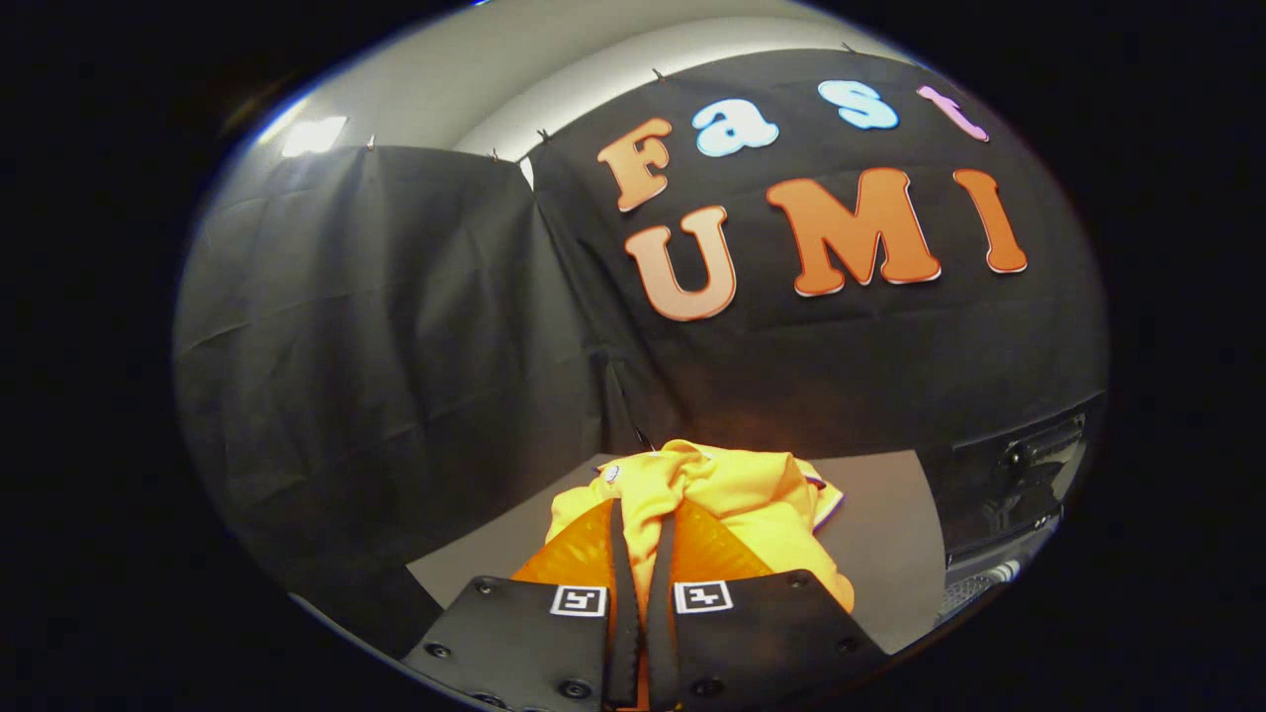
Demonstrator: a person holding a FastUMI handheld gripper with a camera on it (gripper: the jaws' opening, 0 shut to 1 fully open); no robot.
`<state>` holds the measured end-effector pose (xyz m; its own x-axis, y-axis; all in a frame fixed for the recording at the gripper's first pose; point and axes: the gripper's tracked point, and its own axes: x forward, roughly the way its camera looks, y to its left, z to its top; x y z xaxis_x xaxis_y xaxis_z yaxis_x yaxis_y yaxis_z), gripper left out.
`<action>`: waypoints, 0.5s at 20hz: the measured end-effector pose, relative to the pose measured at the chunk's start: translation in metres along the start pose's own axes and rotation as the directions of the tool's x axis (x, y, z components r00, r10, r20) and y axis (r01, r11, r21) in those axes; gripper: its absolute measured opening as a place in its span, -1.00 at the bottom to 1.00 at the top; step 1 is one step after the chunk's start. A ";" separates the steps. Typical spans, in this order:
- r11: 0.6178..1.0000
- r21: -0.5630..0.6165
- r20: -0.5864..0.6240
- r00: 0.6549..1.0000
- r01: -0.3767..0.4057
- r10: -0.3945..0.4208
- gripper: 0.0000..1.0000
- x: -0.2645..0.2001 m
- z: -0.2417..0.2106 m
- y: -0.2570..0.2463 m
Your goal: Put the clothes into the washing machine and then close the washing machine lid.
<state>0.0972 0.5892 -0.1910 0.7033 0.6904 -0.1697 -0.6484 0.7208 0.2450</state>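
We have the gripper (pixel 643 534) pinched tight on a fold of the yellow garment (pixel 737 494), which bunches just ahead of the fingers above the grey surface (pixel 890 534), seemingly so we can carry it to the washing machine (pixel 1009 494) nearby.

The gripper (pixel 643 524) hides the near part of the yellow cloth (pixel 737 494). The dark machine (pixel 1009 494), maybe the washer, is cut off at the side.
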 end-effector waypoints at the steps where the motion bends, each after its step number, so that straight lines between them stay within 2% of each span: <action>1: 1.000 -0.014 0.028 1.000 -0.003 0.004 -0.77 -0.004 0.009 0.001; 6: 0.999 -0.034 0.115 0.993 -0.007 0.011 -0.77 -0.039 0.050 0.003; 10: 0.999 -0.030 0.193 0.981 0.017 -0.011 -0.78 -0.075 0.091 -0.014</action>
<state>0.0802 0.5217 -0.0950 0.7533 0.6576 0.0151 -0.6449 0.7339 0.2134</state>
